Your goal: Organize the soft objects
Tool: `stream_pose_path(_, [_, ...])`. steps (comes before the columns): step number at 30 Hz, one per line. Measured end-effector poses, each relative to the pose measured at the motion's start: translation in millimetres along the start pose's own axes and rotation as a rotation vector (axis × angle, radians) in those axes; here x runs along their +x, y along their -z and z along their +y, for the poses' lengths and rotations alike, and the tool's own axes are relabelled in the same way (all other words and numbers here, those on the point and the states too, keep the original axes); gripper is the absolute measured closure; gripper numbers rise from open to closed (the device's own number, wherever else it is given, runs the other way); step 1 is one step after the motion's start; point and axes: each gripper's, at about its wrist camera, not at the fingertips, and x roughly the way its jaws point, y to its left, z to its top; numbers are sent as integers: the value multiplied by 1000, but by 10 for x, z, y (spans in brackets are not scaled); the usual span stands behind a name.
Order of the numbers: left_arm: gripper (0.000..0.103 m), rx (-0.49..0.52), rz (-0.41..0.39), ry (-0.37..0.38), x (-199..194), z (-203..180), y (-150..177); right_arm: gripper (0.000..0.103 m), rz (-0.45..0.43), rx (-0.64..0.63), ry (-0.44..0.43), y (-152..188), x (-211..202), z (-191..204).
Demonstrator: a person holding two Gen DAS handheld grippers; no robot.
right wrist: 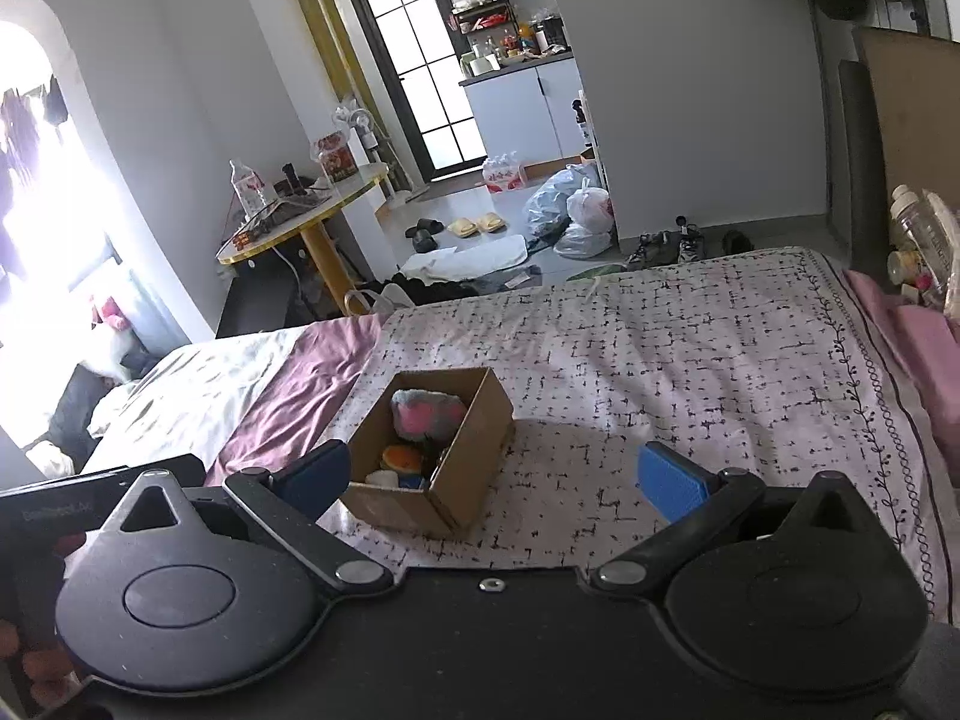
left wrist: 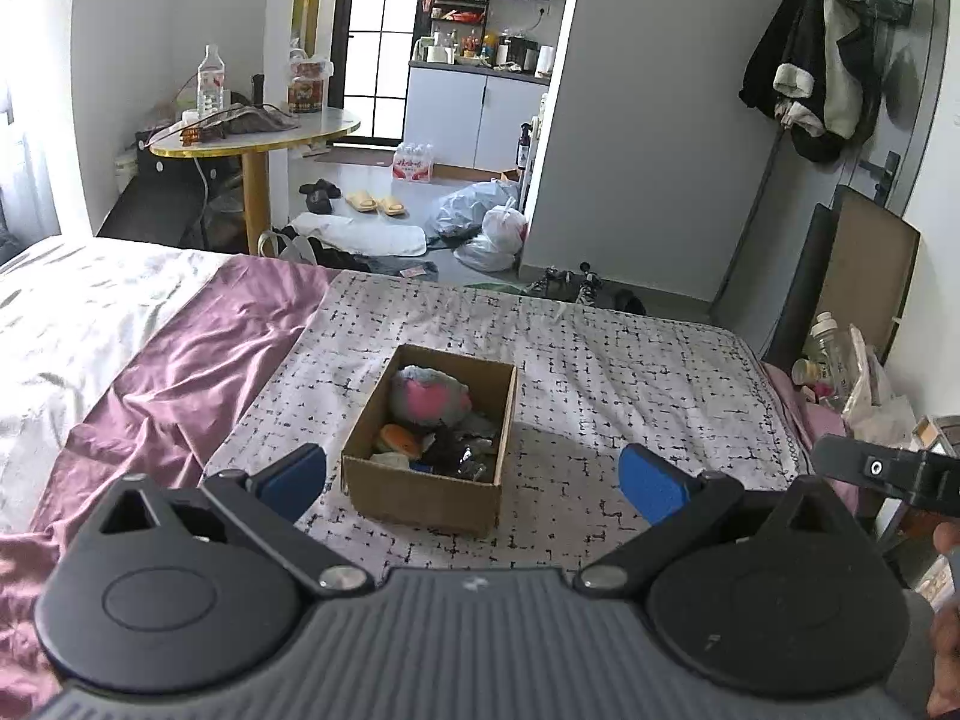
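Box: cardboard box (left wrist: 427, 483) sits on the patterned bedspread (left wrist: 630, 360), already holding the soft stuff – grey-pink plush (left wrist: 429, 399) on top, an orange toy (left wrist: 399, 437) below.
Left gripper (left wrist: 474, 474): fingers spread wide, holding nothing.
Right gripper (right wrist: 495, 471): same, wide apart and empty.
Tip: looks basically done – if anything needs tucking, I'd come straight down over the plush and not nudge the box wall.

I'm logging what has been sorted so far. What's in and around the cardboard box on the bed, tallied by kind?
Cardboard box: 1
Grey plush with pink heart, in the box: 1
Orange soft item, in the box: 1
Other small items in the box: too jumbled to count
Loose items on the patterned blanket: 0
Total countable: 3
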Motion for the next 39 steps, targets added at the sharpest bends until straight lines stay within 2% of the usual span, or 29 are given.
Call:
stream_pose_path(9, [0, 47, -23, -6, -218, -9, 146, 0, -8, -27, -14, 118, -243, 46])
stream_pose_path(12, [0, 48, -30, -16, -272, 19, 202, 0, -13, -12, -50, 150, -303, 38])
stream_pose_path(17, [0, 65, -18, -29, -291, 45, 312, 0, -8, -36, -48, 235, -360, 93])
stream_pose_path(26, [0, 73, 1, -45, -230, 115, 484, 0, 13, -103, -22, 386, -336, 188])
stream_pose_path(39, [0, 82, 5, -40, -171, 98, 511, 0, 30, -95, -25, 449, -264, 166])
